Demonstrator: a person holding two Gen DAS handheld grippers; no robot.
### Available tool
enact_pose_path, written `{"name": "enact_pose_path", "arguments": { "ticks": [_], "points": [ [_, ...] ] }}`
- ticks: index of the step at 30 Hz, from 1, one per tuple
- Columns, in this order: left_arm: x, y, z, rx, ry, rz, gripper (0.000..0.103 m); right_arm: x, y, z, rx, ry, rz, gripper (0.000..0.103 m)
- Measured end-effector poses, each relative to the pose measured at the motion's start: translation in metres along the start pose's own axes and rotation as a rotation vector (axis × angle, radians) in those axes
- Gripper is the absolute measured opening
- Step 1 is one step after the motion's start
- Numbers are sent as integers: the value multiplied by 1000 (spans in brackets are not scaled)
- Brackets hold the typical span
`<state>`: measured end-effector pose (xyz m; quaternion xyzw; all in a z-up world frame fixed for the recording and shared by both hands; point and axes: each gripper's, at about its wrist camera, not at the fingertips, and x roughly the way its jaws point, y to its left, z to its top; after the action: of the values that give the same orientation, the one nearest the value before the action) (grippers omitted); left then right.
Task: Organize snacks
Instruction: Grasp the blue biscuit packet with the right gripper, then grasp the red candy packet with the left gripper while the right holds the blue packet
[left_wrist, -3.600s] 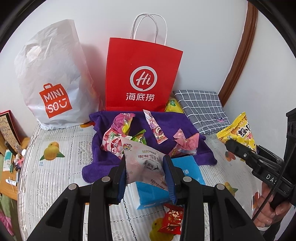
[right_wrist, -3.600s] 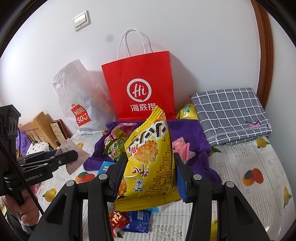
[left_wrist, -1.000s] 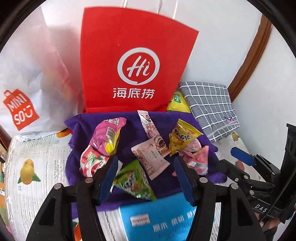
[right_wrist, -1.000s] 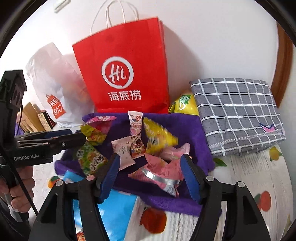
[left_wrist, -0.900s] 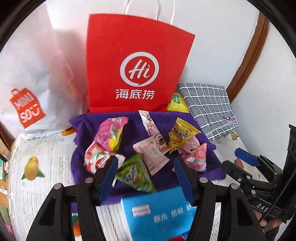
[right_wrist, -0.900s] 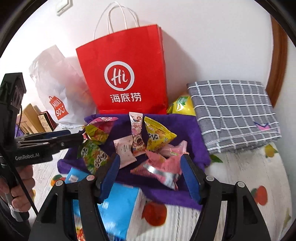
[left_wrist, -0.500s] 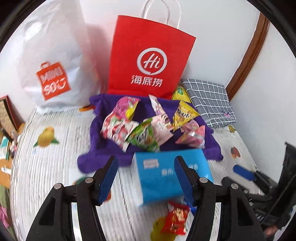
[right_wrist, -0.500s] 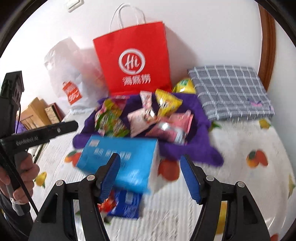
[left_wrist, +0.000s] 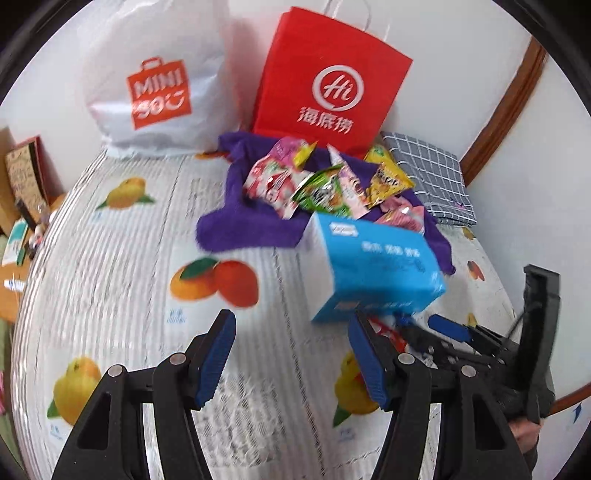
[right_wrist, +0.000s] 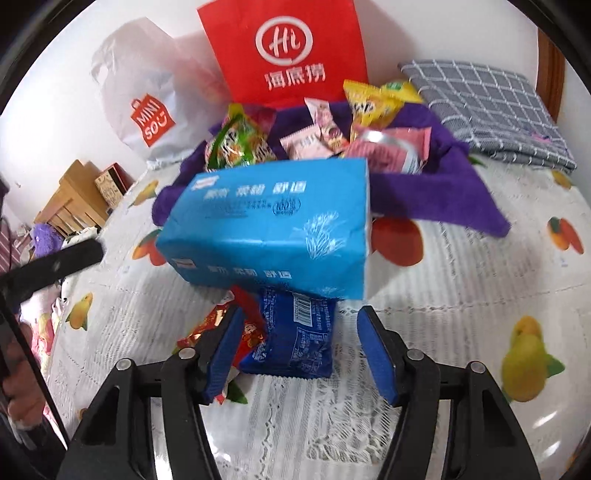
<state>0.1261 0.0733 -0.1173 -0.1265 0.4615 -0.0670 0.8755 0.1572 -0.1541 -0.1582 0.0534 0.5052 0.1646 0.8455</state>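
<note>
Already, most snacks lie heaped on the purple towel beyond both empty, spread tongs; a blue packet between the right tongs awaits collecting.

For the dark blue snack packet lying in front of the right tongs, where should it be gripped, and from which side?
Grip the dark blue foil snack packet across its long side edges at its near half, coming straight forward and down with the open right tongs. It lies flat, lengthwise to the tongs, far end against the light blue tissue pack.
</note>
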Motion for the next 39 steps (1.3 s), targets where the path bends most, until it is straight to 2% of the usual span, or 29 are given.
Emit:
{"name": "enact_pose_path", "arguments": {
  "ticks": [4, 6, 9, 12, 17, 21, 28, 34, 36, 39],
  "points": [
    [0, 5, -8, -9, 9, -11, 61, 10, 0, -4, 18, -2, -29, 54],
    [-1, 3, -10, -4, 8, -10, 61, 11, 3, -7, -8, 0, -43, 48],
    [-1, -2, -12, 7, 9, -16, 61, 6, 3, -9, -31, 3, -51, 44],
    [2, -13, -15, 34, 15, -20, 61, -13, -6, -13, -35, -34, -70, 44],
    [17, -40, -21, 105, 44, -36, 61, -42, -34, -28, -55, -81, -150, 44],
    [35, -65, -26, 169, 74, -59, 61, -45, -59, -41, -38, -75, -192, 44],
    [70, -85, -36, 257, 126, -26, 61, -44, -81, -55, 20, -113, -145, 45],
    [78, -94, -44, 324, 72, 33, 61, -44, -89, -55, 71, -112, -89, 45],
    [78, -95, -49, 336, 38, 58, 58, -43, -88, -54, 72, -112, -90, 45],
    [76, -94, -51, 337, 23, 90, 46, -43, -86, -54, 64, -111, -100, 45]
  ]
}}
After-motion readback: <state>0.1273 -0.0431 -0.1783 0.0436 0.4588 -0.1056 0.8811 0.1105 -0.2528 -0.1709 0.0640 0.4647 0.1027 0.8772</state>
